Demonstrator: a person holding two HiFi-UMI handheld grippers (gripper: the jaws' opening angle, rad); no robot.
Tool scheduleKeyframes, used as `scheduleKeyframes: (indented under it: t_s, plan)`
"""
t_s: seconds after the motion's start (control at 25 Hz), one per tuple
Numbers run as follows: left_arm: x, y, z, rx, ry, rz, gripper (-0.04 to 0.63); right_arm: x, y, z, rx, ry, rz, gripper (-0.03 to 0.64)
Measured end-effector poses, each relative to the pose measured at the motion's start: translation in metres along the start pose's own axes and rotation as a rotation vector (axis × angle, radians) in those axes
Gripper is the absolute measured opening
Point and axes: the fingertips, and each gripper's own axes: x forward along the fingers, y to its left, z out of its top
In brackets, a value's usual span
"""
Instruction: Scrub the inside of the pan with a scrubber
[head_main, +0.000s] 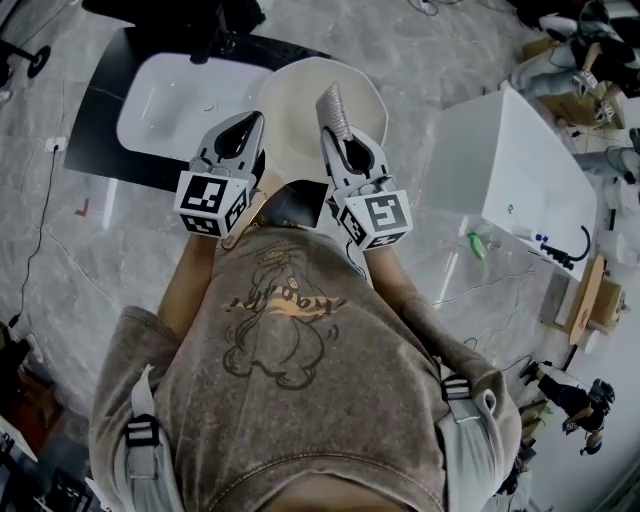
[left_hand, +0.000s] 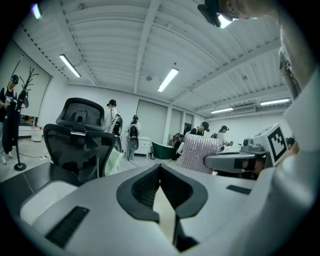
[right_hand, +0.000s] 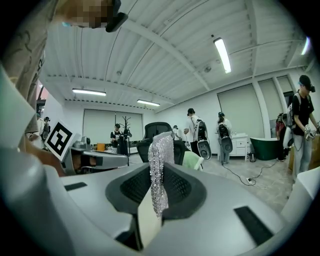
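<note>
Person wears grey-brown short-sleeved T-shirt (head_main: 330, 400). Line-drawn cartoon figure print (head_main: 272, 335) on front, orange lettering across it. Either side of print, lower in view: grey shoulder straps (head_main: 140, 425) with black buckles. Above print: left gripper (head_main: 252, 122) and right gripper (head_main: 333, 140), pale grey shells, black ribbed pads (left_hand: 145, 187), each with white cube (head_main: 212, 203) bearing black square markers.

Side by side ahead of the chest, the left gripper (head_main: 248, 128) aims toward 1 o'clock and the right gripper (head_main: 335, 135) toward 11 o'clock. The left's 2 jaws are pressed together, empty; the right's clamp the scrubber (head_main: 333, 108).
</note>
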Motion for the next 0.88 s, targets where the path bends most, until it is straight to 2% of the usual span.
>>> scheduleKeyframes:
  t_s: [0.32,0.64,0.88]
  plan:
    - [0.003,0.005,-0.003,0.03,0.014,0.019,0.017,0.005,-0.002,0.001,-0.018,-0.009,-0.03,0.08]
    - [-0.003,0.009,0.001,0.056,0.016,0.045,0.018,0.001,0.002,0.009,-0.023,-0.026,-0.018,0.08]
    - [-0.006,0.014,-0.004,0.045,0.028,0.063,0.018,-0.002,-0.004,0.004,-0.018,-0.009,-0.027,0.08]
